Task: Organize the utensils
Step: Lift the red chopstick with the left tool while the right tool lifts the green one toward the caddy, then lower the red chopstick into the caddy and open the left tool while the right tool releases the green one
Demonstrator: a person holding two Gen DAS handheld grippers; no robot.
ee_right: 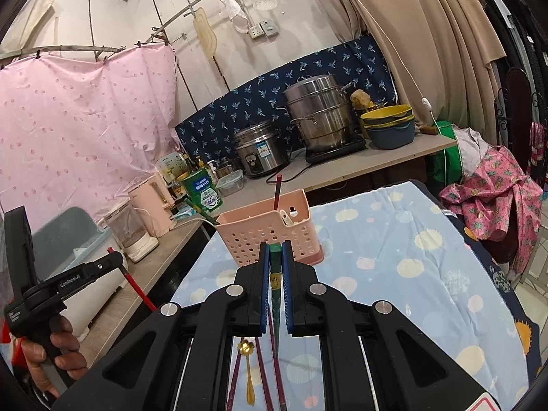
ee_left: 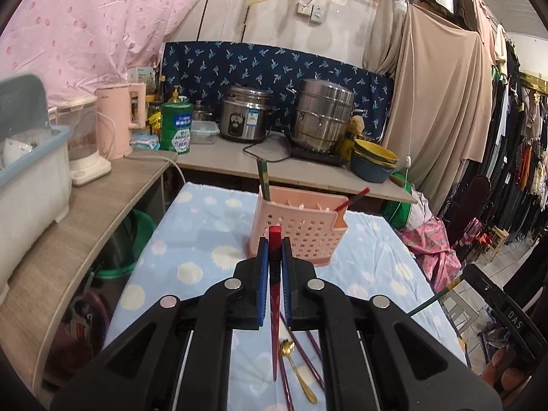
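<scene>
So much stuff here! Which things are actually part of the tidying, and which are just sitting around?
Part of the job:
- red chopstick in the left gripper
- green chopstick in the right gripper
- pink perforated plastic utensil basket
- gold metal spoon on the spotted blue cloth

Just lying about:
- steel rice cooker
- stacked steel steamer pot
- pink electric kettle

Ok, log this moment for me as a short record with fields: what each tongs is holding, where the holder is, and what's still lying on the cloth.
left tongs: shut on a red chopstick, raised above the cloth
right tongs: shut on a green chopstick
utensil holder: pink perforated basket, upright on the blue patterned cloth, ahead of both tongs
already in holder: at least two chopsticks, leaning against opposite ends
still on cloth: gold spoon and several dark red chopsticks
behind: counter with rice cooker and steel steamer pot
</scene>
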